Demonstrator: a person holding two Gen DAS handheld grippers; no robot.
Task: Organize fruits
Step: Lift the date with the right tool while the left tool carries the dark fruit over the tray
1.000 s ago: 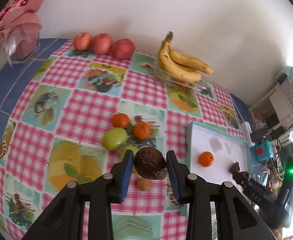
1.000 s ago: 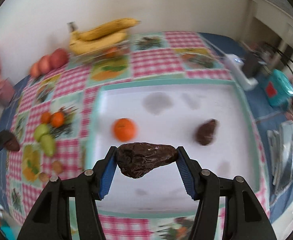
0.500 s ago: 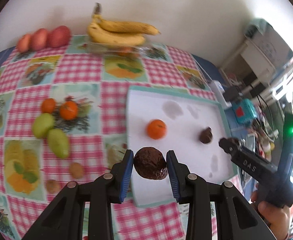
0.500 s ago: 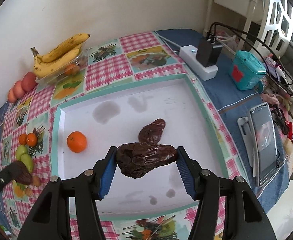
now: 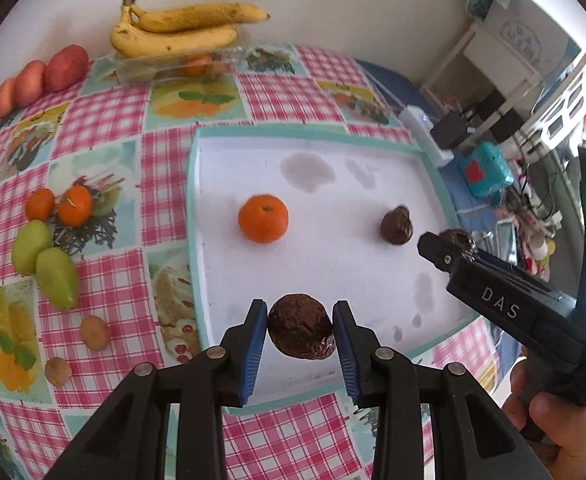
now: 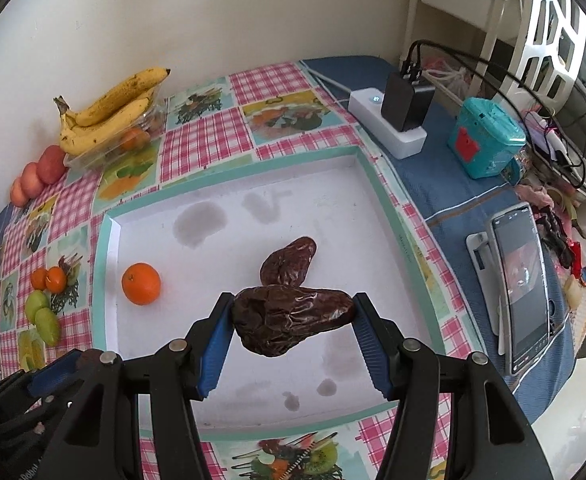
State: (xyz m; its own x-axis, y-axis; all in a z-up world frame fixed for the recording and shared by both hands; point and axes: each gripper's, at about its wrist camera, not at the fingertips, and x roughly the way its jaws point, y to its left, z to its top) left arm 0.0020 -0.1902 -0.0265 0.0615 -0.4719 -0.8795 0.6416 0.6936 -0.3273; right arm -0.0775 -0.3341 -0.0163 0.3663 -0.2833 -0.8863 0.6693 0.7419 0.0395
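Tray [image 5: 197, 240]: white, teal-rimmed, on the checked bench [image 5: 105, 128]; the collecting place, by the look of it
In tray: one orange [image 5: 263, 218] at its left; one dark wrinkled fruit [image 5: 397, 225] lying at its right
Left tongs [image 5: 300, 334]: narrow, clamped on a round dark fruit [image 5: 301, 332], held over the tray's near edge
Right tongs [image 6: 292, 322]: mid-width, gripping a long wrinkled dark fruit [image 6: 291, 318] end to end, above the tray and just before the one lying there
Still on bench: two small oranges [image 5: 59, 204], two green fruits [image 5: 45, 262], two small brown fruits [image 5: 77, 350], three red apples [image 5: 39, 78], bananas [image 5: 181, 34] on a clear punnet
Progress: judged early; two placed, two carried and unreleased, most left outside
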